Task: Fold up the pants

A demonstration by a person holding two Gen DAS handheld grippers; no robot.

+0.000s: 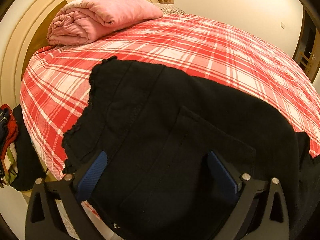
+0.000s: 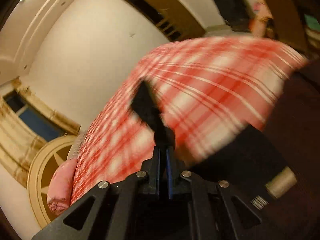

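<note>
Black pants (image 1: 164, 124) lie on the red-and-white plaid bed (image 1: 200, 46), waistband with a frilly edge toward the headboard. My left gripper (image 1: 158, 160) is open, its blue pads (image 1: 94, 172) spread wide over the near part of the pants; fabric lies between the fingers. In the blurred right wrist view, my right gripper (image 2: 163, 150) is shut on a strip of the black pants (image 2: 148, 110) and holds it lifted above the bed (image 2: 210, 92). More black cloth (image 2: 244, 152) hangs at the right.
A folded pink blanket (image 1: 100, 18) sits at the bed's head by the cream headboard (image 1: 18, 46); it shows in the right wrist view (image 2: 62, 184) too. Clothes (image 1: 8, 144) are piled beside the bed's left edge. Cream walls surround the bed.
</note>
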